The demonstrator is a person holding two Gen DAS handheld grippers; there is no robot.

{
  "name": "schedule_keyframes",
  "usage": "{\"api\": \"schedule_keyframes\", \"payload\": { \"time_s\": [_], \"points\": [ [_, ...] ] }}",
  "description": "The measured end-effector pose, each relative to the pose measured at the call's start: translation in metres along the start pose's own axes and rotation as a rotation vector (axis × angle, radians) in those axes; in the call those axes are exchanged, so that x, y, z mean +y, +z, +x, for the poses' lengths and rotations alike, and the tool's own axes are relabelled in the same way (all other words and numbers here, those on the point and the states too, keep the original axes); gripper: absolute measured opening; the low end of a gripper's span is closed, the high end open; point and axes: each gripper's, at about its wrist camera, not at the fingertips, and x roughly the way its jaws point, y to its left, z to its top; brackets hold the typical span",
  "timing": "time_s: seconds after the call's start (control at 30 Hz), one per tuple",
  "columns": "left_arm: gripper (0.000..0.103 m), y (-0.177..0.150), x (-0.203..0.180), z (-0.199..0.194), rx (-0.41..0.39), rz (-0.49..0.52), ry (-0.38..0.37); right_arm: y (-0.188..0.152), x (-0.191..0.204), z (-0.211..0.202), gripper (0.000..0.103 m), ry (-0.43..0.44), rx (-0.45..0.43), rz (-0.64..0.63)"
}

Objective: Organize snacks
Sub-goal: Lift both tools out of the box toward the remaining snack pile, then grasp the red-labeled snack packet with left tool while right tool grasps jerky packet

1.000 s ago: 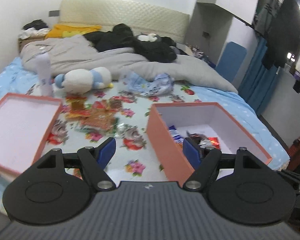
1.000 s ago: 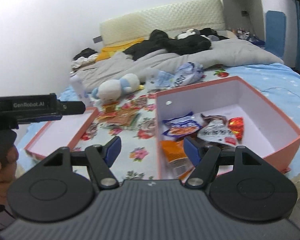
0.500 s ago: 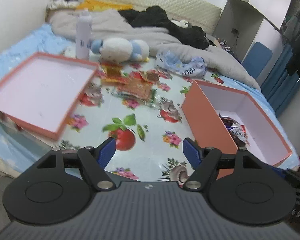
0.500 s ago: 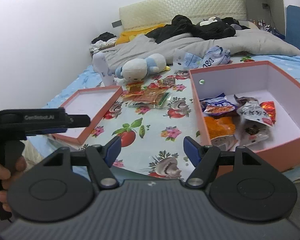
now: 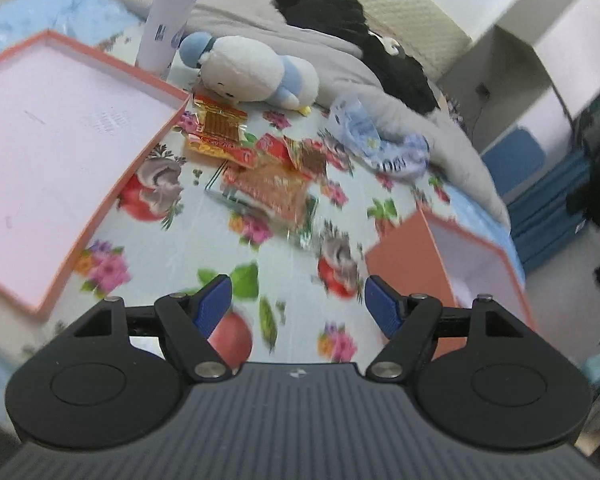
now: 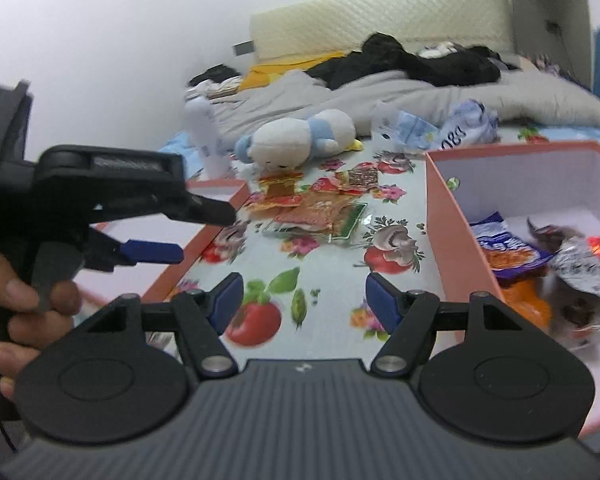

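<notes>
From the left wrist I look down along my left gripper (image 5: 298, 304), tilted, low over the flowered sheet (image 5: 292, 264), with the empty lid (image 5: 44, 148) at left and a corner of the orange box (image 5: 404, 248) at right. From the right wrist I look more level across the bed, past my right gripper (image 6: 304, 296), toward the headboard (image 6: 380, 16). Both views share the loose snack packets (image 5: 268, 176), the plush toy (image 5: 256, 72) and the white bottle (image 5: 168, 16); the right also catches my left hand (image 6: 16, 300).
</notes>
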Motion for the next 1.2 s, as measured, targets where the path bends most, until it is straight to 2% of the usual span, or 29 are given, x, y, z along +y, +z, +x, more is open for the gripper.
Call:
{"api": "schedule_keyframes", "payload": {
  "time_s": [0.13,0.2,0.27,0.33,0.53,0.63,0.8,0.87,1.1,1.17,1.2],
  "points": [
    [0.076,0.031,0.023,0.045,0.012,-0.118,-0.04,0.004,-0.009,0.052,0.057,-0.031,0.027,0.117],
    [0.076,0.042,0.034,0.066,0.017,-0.171,-0.068,0.005,-0.011,0.079,0.057,-0.046,0.054,0.154],
    [0.076,0.052,0.041,0.086,0.026,-0.192,-0.057,0.005,-0.015,0.1,0.056,-0.05,0.071,0.183],
    [0.076,0.062,0.045,0.103,0.033,-0.175,-0.045,0.007,-0.019,0.118,0.056,-0.055,0.078,0.192],
    [0.076,0.088,0.052,0.145,0.035,-0.041,0.062,0.014,-0.034,0.166,0.056,-0.085,0.106,0.17],
    [0.076,0.098,0.056,0.159,0.02,0.008,0.105,0.022,-0.037,0.18,0.056,-0.079,0.093,0.153],
    [0.078,0.109,0.062,0.175,0.009,0.028,0.168,0.032,-0.031,0.202,0.057,-0.031,0.078,0.113],
    [0.078,0.112,0.07,0.179,0.008,-0.023,0.146,0.034,-0.031,0.21,0.057,-0.012,0.088,0.129],
    [0.072,0.117,0.104,0.19,-0.033,-0.347,0.032,0.035,-0.038,0.225,0.056,0.015,0.105,0.217],
    [0.068,0.116,0.111,0.195,-0.031,-0.414,0.027,0.036,-0.039,0.228,0.055,0.022,0.117,0.215],
    [0.063,0.114,0.114,0.198,-0.034,-0.45,0.025,0.037,-0.038,0.23,0.051,0.023,0.128,0.202]
  ]
}}
